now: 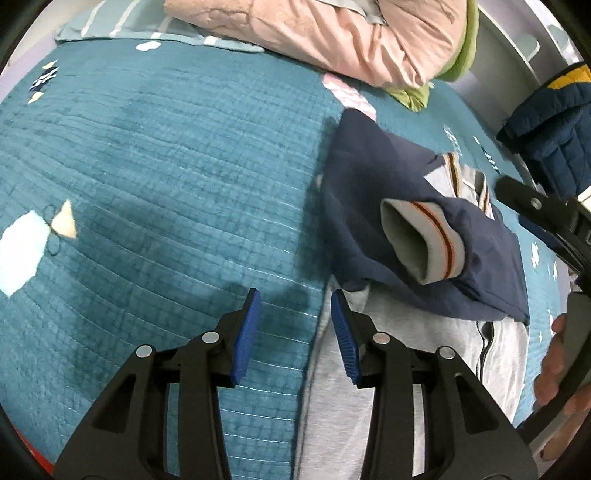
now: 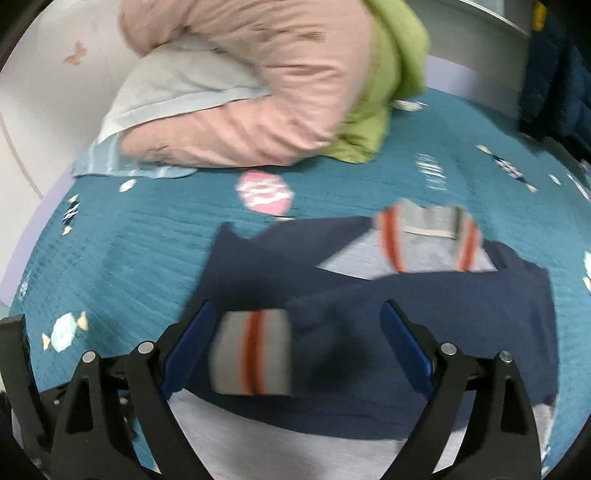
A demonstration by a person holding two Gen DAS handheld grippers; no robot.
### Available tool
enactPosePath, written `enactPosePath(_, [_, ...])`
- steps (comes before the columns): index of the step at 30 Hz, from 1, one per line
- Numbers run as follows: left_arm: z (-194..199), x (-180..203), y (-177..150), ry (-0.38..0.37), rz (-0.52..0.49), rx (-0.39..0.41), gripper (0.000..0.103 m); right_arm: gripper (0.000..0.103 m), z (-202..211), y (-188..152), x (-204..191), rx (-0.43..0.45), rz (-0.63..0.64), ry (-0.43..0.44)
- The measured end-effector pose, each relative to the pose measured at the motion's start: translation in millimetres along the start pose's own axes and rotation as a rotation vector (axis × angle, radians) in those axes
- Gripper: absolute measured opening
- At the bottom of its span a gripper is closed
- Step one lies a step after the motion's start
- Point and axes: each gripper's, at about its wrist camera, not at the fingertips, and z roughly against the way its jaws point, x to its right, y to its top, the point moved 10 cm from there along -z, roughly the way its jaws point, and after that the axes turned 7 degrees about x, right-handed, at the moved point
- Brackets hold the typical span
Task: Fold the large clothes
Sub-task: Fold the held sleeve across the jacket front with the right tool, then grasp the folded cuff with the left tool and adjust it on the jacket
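A jacket with navy sleeves and a grey body lies on the teal bedspread. A navy sleeve is folded across it, its grey cuff with orange stripes lying on top. My left gripper is open and empty, low over the jacket's left edge. In the right wrist view the jacket is blurred. My right gripper is open wide just above the striped cuff, holding nothing. The collar lies beyond.
A pink quilt with green lining and a pale pillow lie at the head of the bed. A dark blue padded garment hangs at the right. A white wall is at the left in the right wrist view.
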Motion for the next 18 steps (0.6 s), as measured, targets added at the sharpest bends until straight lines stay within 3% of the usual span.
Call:
enactPosePath(4, [-1.8,20.3,-2.8,-0.048,-0.019,-0.025,0.049,0.089,16.0,-13.4,80.0,-0.020,-0.067,-0.108])
enactPosePath(8, [1.5,48.8,3.4,-0.121,-0.023,-0.023,0.051,0.089,30.9,-37.8,163.7,-0.047,-0.145,-0.208])
enactPosePath(10, [-0.3,62.0,10.2,-0.136,-0.026,-0.021,0.057,0.089,37.8,-52.7,207.7,-0.059,-0.190,-0.274])
enactPosePath(13, [-10.6,79.1,23.3,-0.139,-0.012,-0.030,0.057,0.089,47.3,-79.8,273.2,-0.077,-0.282,-0.356])
enactPosePath(16, [-26.2,88.8,33.3,-0.122,0.009,-0.052,0.063,0.088,46.9,-97.0,306.4,-0.101,-0.339,-0.373])
enactPosePath(18, [-35.6,91.3,36.1,-0.115,0.031,-0.069,0.063,0.083,41.0,-103.1,314.0,-0.115,-0.380,-0.328])
